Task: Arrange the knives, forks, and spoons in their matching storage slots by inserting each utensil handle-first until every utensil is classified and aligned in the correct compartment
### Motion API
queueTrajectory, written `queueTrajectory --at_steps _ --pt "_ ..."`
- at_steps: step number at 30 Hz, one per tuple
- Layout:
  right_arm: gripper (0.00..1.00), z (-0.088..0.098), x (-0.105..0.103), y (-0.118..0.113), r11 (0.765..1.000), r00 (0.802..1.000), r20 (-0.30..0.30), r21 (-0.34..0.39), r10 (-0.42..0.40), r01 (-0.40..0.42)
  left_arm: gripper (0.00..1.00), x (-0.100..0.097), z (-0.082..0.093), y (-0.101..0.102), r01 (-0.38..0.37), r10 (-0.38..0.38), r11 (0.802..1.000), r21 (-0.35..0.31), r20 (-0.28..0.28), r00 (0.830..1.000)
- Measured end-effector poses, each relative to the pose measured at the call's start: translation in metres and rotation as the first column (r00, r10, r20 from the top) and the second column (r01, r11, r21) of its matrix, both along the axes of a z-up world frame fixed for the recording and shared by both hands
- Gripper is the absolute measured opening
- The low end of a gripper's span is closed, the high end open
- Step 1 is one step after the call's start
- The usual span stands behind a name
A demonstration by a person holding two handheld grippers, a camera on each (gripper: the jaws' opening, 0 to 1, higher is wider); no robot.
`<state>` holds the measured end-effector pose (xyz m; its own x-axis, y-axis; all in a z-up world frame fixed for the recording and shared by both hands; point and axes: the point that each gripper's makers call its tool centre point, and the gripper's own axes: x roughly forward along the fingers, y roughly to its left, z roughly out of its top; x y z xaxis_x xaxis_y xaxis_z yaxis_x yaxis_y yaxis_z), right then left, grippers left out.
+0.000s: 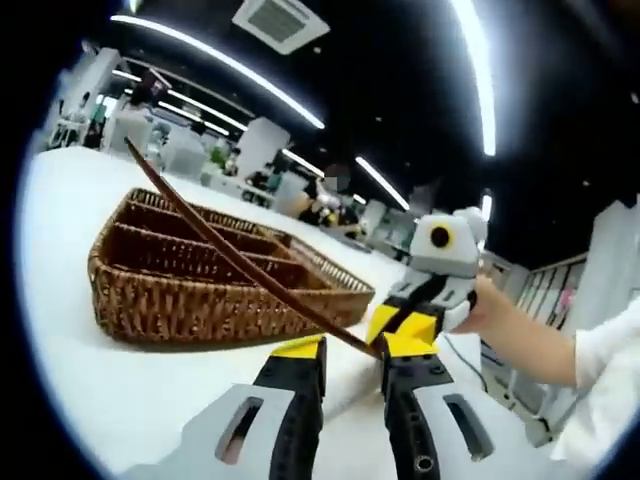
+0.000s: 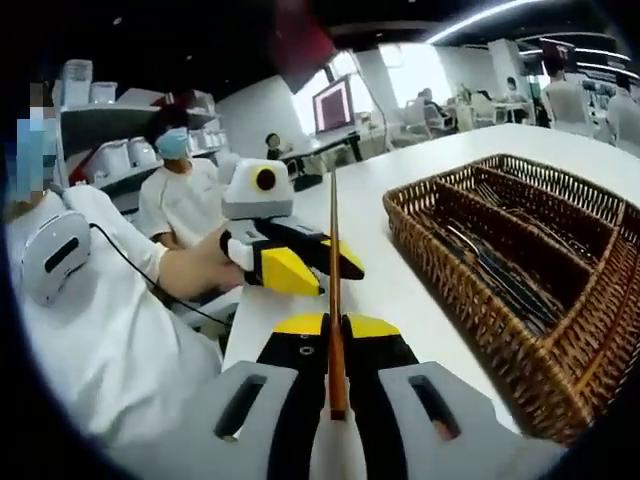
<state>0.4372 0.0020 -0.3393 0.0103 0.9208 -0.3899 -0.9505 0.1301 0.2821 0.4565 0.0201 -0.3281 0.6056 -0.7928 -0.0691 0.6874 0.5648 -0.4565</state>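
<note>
My right gripper (image 2: 337,325) is shut on a thin brown utensil (image 2: 334,260) that stands straight up from its jaws. In the left gripper view the same utensil (image 1: 230,250) slants up to the left, across the front of the wicker basket (image 1: 200,300), with the right gripper (image 1: 400,318) holding its lower end. My left gripper (image 1: 352,350) is open, its yellow-tipped jaws apart just below that end and holding nothing. The left gripper (image 2: 335,272) is beside the utensil. The divided basket (image 2: 450,280) holds several metal utensils (image 2: 500,270) in its long slots.
The white table (image 2: 400,270) carries the basket. A hand in a white sleeve (image 1: 520,330) holds the right gripper off the table's edge. A seated person (image 2: 180,190) and desks are behind the table.
</note>
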Motion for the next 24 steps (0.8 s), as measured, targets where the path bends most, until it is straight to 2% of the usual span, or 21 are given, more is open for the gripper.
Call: queueTrajectory --at_steps 6,13,17,24 --pt "0.05 -0.002 -0.002 -0.001 1.000 1.000 0.001 0.024 -0.003 0.003 0.10 -0.002 -0.001 -0.004 0.013 -0.013 1.000 -0.018 -0.014 1.000" --pt "0.05 0.000 -0.005 -0.001 0.999 1.000 0.004 0.039 -0.006 0.005 0.07 -0.007 0.005 -0.009 0.040 -0.042 0.996 -0.075 -0.026 0.999" --pt "0.06 0.000 -0.007 0.000 0.999 1.000 0.001 0.044 -0.003 0.003 0.05 -0.009 0.010 -0.012 0.058 -0.067 0.989 -0.137 -0.058 0.996" --pt "0.06 -0.001 -0.010 0.001 0.999 1.000 0.004 0.043 0.004 -0.004 0.04 -0.011 0.013 -0.016 0.071 -0.079 0.988 -0.138 -0.051 0.996"
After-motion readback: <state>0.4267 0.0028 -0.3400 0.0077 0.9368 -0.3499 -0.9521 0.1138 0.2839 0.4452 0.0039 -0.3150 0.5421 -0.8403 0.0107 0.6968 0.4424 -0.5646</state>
